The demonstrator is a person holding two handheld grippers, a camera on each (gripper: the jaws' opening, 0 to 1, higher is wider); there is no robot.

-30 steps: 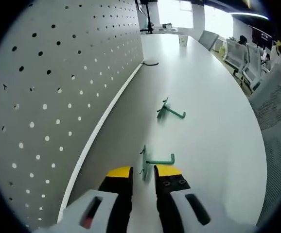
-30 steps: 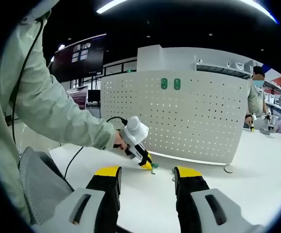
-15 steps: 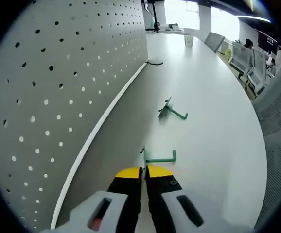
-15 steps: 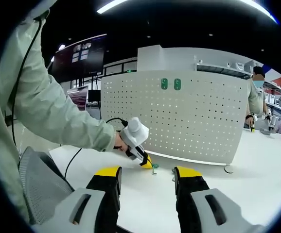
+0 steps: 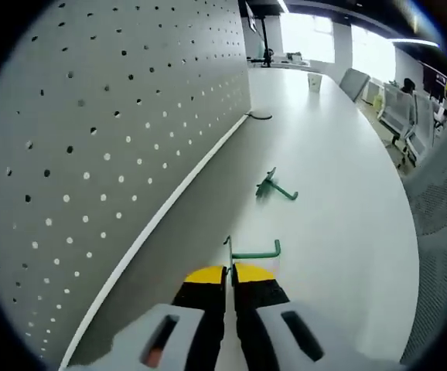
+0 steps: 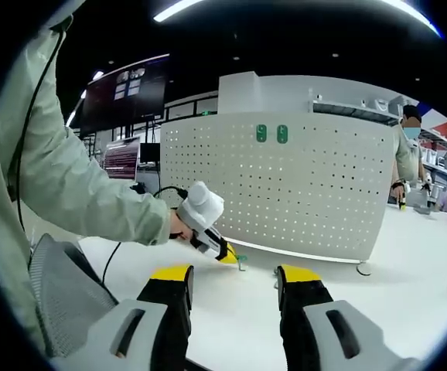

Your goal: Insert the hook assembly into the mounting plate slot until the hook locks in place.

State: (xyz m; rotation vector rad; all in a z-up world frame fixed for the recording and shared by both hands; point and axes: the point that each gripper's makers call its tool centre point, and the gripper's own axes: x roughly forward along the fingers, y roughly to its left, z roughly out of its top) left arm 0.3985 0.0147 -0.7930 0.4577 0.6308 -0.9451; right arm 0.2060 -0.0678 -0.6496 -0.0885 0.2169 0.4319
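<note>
Hook [image 5: 248,252], green, is clamped at its flat back plate between the yellow-tipped jaws of the left gripper [image 5: 230,274]; jaws are pressed together on it, with the L-shaped arm sticking out to the right and its tip turned up. Hook is seen just above the white table [image 5: 339,232]; contact with the table cannot be told. Second hook [image 5: 274,186] is lying on the table farther ahead, well apart from the held one. Pegboard [image 5: 107,131], grey with rows of round holes, is standing upright along the left, near the gripper but not touching it. A dark cable [image 5: 259,117] is seen at the board's far end, and chairs [image 5: 394,108] line the table's far edge.

From the right gripper view, the left gripper [image 6: 227,256] is seen low in front of the pegboard [image 6: 285,185], held by a hand [image 6: 179,226] in a pale sleeve [image 6: 69,185], with the hook [image 6: 240,261] at its tip. Two green tags [image 6: 272,134] are mounted near the board's top edge. Right gripper [image 6: 235,277] is held wide apart with nothing between the jaws, above the table [image 6: 378,294]. A person [image 6: 406,154] is standing beyond the board's right end.
</note>
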